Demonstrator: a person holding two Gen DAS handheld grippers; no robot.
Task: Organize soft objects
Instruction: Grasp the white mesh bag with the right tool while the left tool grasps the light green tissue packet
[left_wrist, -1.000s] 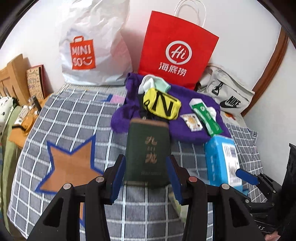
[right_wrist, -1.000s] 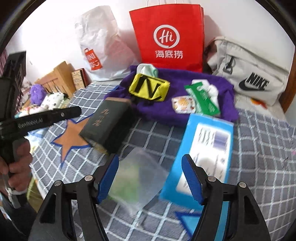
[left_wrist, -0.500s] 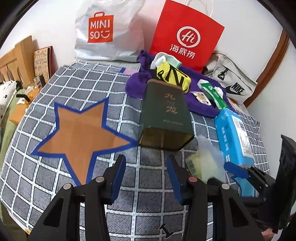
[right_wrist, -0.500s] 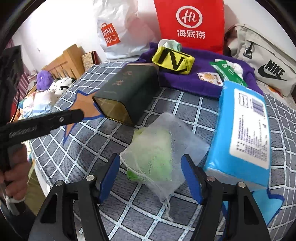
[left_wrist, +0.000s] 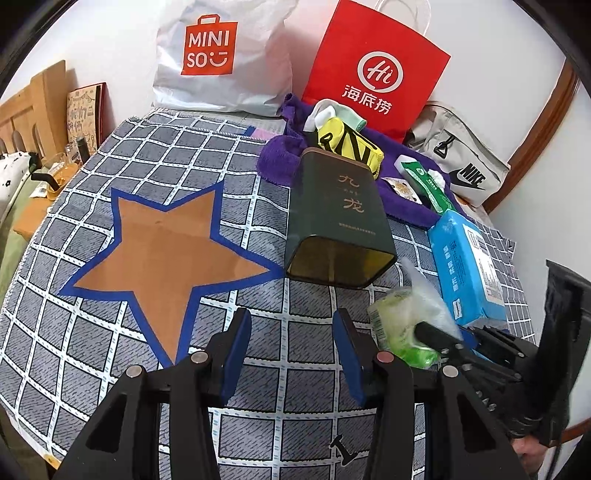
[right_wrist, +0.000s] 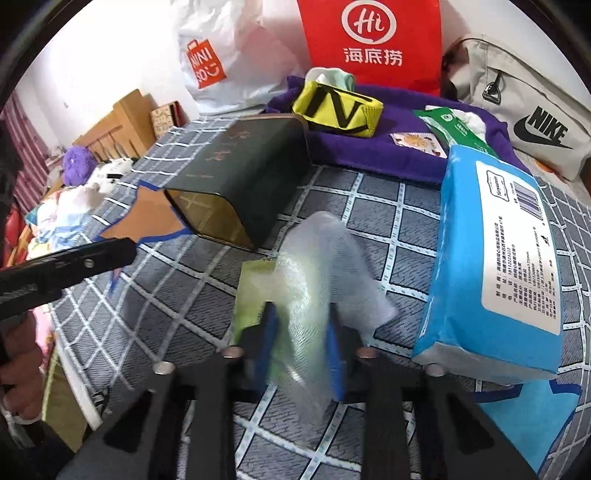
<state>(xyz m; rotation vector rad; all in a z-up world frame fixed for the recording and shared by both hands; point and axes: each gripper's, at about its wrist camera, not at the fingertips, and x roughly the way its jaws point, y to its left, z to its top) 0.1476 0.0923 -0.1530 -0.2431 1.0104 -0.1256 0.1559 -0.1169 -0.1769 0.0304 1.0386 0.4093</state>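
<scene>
Left wrist view: the checked grey cloth (left_wrist: 122, 343) with its orange star (left_wrist: 162, 254) covers the surface. At the back stand a white MINISO bag (left_wrist: 221, 62) and a red paper bag (left_wrist: 373, 70), with a grey Nike bag (left_wrist: 461, 162) to the right. A purple towel (left_wrist: 280, 158) lies in front of them, carrying a yellow pouch (left_wrist: 351, 144) and a green wipes packet (left_wrist: 424, 181). The dark green tin (left_wrist: 340, 218) lies on its side on the cloth, open end toward me. A blue tissue pack (left_wrist: 465, 262) lies to its right.

My left gripper (left_wrist: 291, 354) stands part open over bare cloth — nothing between its pads.

In the right wrist view, my right gripper (right_wrist: 301, 339) has just been closing and is clamped on the mesh bag (right_wrist: 317, 266), which holds something green. The mesh bag sits on the cloth between the tin's open end and the blue tissue pack — just beside both.
</scene>
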